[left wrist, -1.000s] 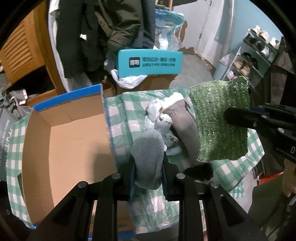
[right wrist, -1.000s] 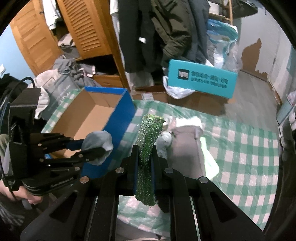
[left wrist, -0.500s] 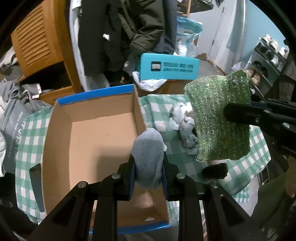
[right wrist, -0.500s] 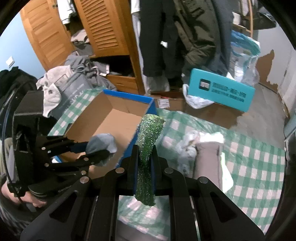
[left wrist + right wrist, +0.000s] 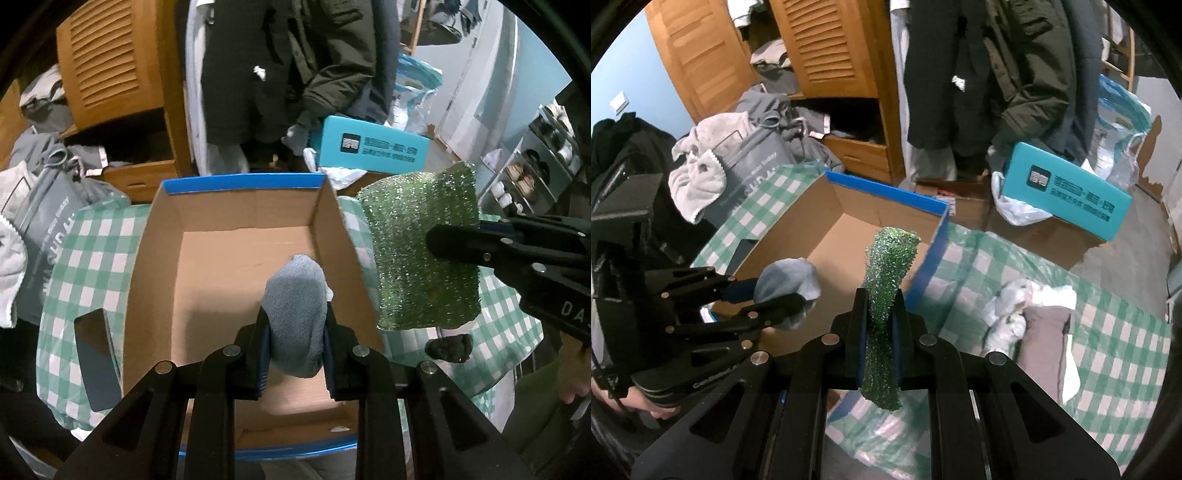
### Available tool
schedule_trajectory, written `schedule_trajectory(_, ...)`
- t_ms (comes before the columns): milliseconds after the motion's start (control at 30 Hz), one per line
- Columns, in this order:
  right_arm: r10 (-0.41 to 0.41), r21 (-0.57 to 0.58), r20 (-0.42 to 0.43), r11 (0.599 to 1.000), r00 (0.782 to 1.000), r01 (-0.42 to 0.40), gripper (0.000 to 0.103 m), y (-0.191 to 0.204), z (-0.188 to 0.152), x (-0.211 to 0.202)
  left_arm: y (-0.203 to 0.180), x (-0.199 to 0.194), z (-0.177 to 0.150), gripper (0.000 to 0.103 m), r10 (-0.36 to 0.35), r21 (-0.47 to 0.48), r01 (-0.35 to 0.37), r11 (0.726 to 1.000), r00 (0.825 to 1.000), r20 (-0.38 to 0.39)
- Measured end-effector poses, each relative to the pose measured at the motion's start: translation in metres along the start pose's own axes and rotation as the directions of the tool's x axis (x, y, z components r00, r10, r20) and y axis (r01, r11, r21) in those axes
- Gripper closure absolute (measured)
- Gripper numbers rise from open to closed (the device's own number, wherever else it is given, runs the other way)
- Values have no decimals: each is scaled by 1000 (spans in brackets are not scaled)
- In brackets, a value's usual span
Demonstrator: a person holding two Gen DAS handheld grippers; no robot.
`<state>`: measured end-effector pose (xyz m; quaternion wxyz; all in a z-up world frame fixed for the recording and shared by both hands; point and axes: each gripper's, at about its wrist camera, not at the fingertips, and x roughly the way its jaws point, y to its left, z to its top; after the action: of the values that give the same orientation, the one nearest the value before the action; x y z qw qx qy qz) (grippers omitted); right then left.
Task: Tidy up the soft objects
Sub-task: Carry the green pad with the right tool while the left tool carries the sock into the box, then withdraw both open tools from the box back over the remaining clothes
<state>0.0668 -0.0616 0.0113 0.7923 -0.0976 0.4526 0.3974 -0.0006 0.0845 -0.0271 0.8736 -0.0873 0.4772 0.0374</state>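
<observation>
My left gripper point(image 5: 295, 325) is shut on a grey-blue rolled sock point(image 5: 295, 306) and holds it above the open cardboard box point(image 5: 236, 206) with a blue rim. The box is empty inside. My right gripper point(image 5: 880, 317) is shut on a glittery green scrubbing cloth point(image 5: 886, 280), held upright just right of the box point(image 5: 886, 195). In the left wrist view the green cloth point(image 5: 421, 251) hangs beside the box's right wall. In the right wrist view the left gripper point(image 5: 775, 295) with the sock point(image 5: 788, 286) is over the box.
A green-checked cloth point(image 5: 1108, 339) covers the table. On it lie a grey-and-white plush toy and soft items point(image 5: 1027, 317) at the right. A dark phone point(image 5: 96, 354) lies left of the box. A teal carton point(image 5: 1067, 192), hanging coats and a wooden wardrobe stand behind.
Both grippers have moved left with their loads. The sock is now over the inside of the box, and the green cloth is next to the box's right wall.
</observation>
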Motion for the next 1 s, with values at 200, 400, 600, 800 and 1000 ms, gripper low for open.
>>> schedule_trajectory(200, 10, -23, -18, 1000, 1000, -10, 92, 16, 10, 16, 19, 0, -3, 79, 5, -33, -5, 999, 1000, -2)
schedule_trajectory(400, 26, -39, -58, 999, 998, -28, 92, 30, 16, 39, 37, 7, -6, 79, 13, -69, -14, 997, 1000, -22)
schedule_trajectory(600, 37, -42, -109, 998, 993, -42, 92, 36, 16, 63, 47, 19, -9, 78, 11, -95, -17, 995, 998, -57)
schedule_trajectory(800, 44, -22, -152, 999, 987, -48, 82, 36, 16, 80, 51, 24, -12, 63, 44, -101, -52, 994, 996, -78)
schedule_trajectory(1000, 26, -1, -151, 1000, 988, -27, 67, 27, 15, 81, 56, 23, -13, 50, 63, -123, -73, 990, 995, -80)
